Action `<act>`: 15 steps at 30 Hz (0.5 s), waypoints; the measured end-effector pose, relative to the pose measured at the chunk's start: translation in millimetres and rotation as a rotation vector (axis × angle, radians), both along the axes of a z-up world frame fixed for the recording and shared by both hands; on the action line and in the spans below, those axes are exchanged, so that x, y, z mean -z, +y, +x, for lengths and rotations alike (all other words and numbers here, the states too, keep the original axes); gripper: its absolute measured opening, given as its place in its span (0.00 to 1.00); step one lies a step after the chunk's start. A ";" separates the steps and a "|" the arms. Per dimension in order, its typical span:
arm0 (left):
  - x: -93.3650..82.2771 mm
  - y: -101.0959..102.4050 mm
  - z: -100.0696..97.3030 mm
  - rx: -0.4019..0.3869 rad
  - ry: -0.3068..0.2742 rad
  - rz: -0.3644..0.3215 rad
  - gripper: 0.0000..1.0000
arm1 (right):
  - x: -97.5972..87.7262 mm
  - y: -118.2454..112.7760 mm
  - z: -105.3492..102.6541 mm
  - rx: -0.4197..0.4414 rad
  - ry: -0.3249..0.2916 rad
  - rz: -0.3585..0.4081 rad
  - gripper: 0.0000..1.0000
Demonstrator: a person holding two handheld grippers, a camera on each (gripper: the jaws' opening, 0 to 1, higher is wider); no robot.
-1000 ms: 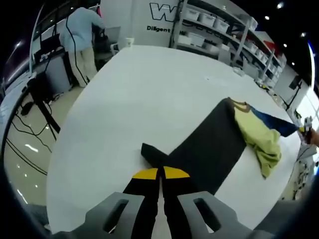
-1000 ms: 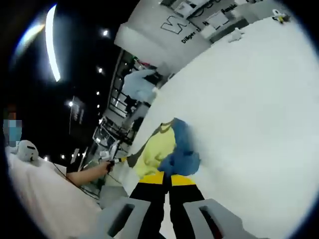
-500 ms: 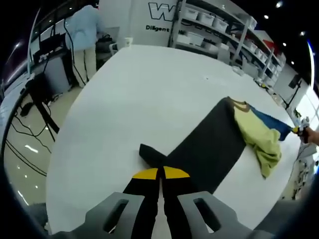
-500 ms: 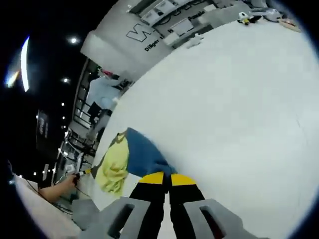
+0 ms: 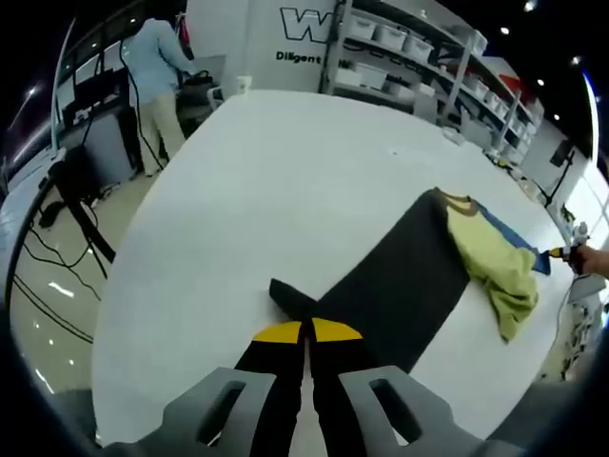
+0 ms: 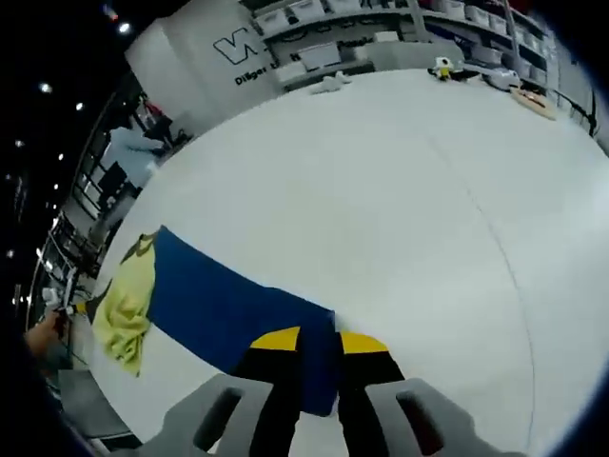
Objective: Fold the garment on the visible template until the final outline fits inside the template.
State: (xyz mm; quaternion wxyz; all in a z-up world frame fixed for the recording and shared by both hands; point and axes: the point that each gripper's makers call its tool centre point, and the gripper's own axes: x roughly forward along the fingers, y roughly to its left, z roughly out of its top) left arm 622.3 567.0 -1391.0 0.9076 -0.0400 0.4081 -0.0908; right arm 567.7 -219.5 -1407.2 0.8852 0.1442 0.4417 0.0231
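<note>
In the left gripper view, the left gripper (image 5: 306, 330) is pinched on a corner of the dark template sheet (image 5: 400, 281), whose long axis runs to two o'clock toward the yellow-and-blue garment (image 5: 495, 262) on the white table (image 5: 276, 171). In the right gripper view, the right gripper (image 6: 319, 340) grips the garment's blue panel (image 6: 224, 305), stretching to ten o'clock.

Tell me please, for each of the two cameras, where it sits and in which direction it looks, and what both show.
Left gripper view: rides the left gripper, looking along its jaws over the white table at the dark panel of the garment; jaws closed on its corner.
Right gripper view: rides the right gripper, looking over the garment's blue panel; jaws closed on its edge.
Shared: garment, table, shelves, wall lettering.
</note>
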 end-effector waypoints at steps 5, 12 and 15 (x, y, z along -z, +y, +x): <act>-6.6 0.4 1.6 0.018 -0.017 0.030 0.00 | -4.0 -15.1 0.9 0.012 -0.052 -0.184 0.06; -6.2 -0.7 1.2 0.021 -0.022 0.029 0.00 | 5.7 28.9 6.2 -0.090 -0.104 -0.095 0.04; -5.7 -2.6 0.5 0.023 -0.020 0.027 0.00 | 14.8 36.8 6.7 -0.107 -0.085 -0.089 0.08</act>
